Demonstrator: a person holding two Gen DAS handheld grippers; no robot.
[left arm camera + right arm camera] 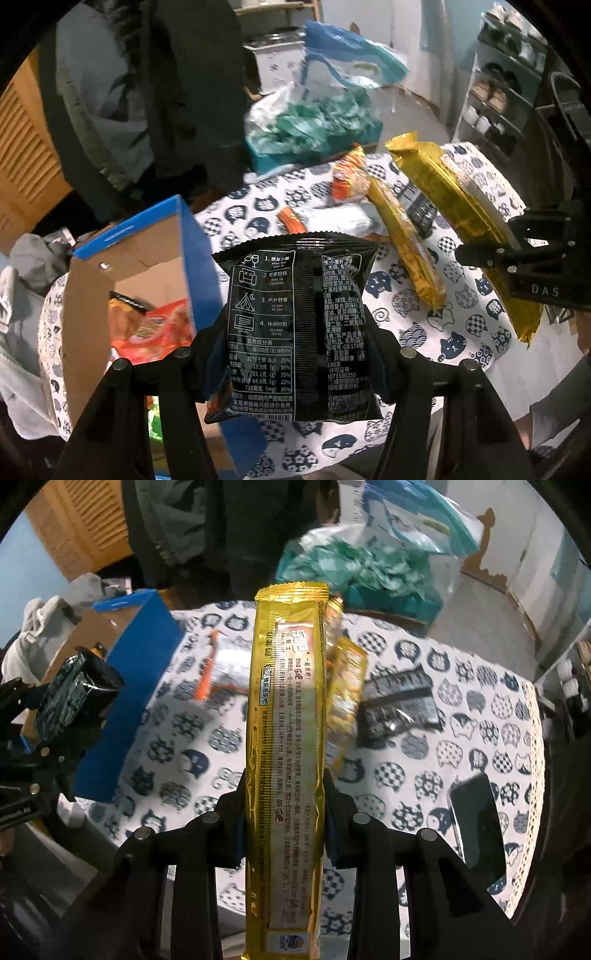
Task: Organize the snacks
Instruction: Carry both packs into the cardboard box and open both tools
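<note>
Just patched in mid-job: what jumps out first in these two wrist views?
Both tools are loaded: the left tool is shut on a black snack packet beside the open blue cardboard box, and the right tool is shut on a long gold packet above the cat-print tablecloth. More snacks lie loose on the cloth, and a phone lies near its right edge.

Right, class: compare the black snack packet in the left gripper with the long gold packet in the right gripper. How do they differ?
The black packet is short and squarish; the gold packet is long and narrow. The black packet is dark with white print; the gold packet is shiny foil. The black packet hangs beside the blue box; the gold packet is over the table's middle. Both are sealed, and each is clamped between gripper fingers: left gripper, right gripper.
</note>
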